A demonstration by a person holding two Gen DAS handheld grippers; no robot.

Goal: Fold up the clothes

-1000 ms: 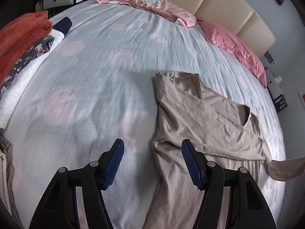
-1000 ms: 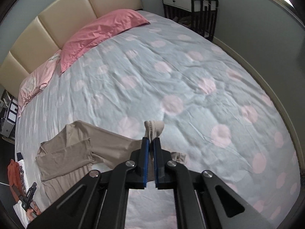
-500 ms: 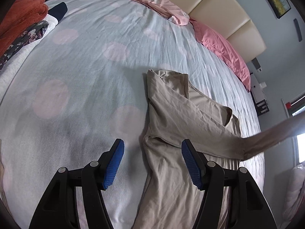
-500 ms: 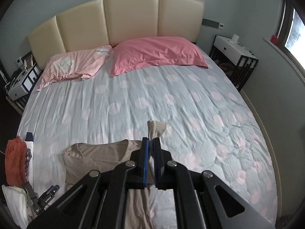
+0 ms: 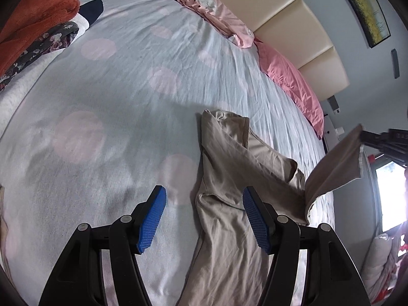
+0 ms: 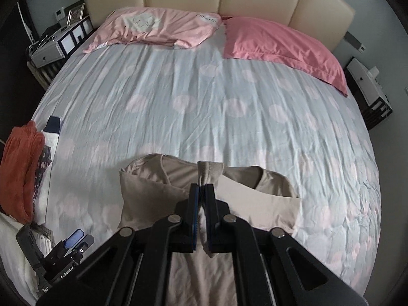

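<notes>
The right gripper (image 6: 202,191) is clamped on the cuff of the shirt's sleeve (image 5: 334,163), pads pressed together with a tuft of beige cloth sticking out past the tips. In the left wrist view that sleeve rises off the bed (image 5: 132,81) in a taut band from the shirt's right shoulder up to the gripper at the far right edge. The shirt (image 5: 229,232) lies near the foot of the bed, long axis running near to far, collar toward the pillows (image 6: 278,38); its left sleeve is already folded across the chest. The left gripper (image 5: 204,218) hovers with jaws apart and empty over the shirt's left edge. So the body lies to the left of and below the held cuff, and the fold probably calls for carrying it leftward across that axis; the right hand is the one placed to do it.
</notes>
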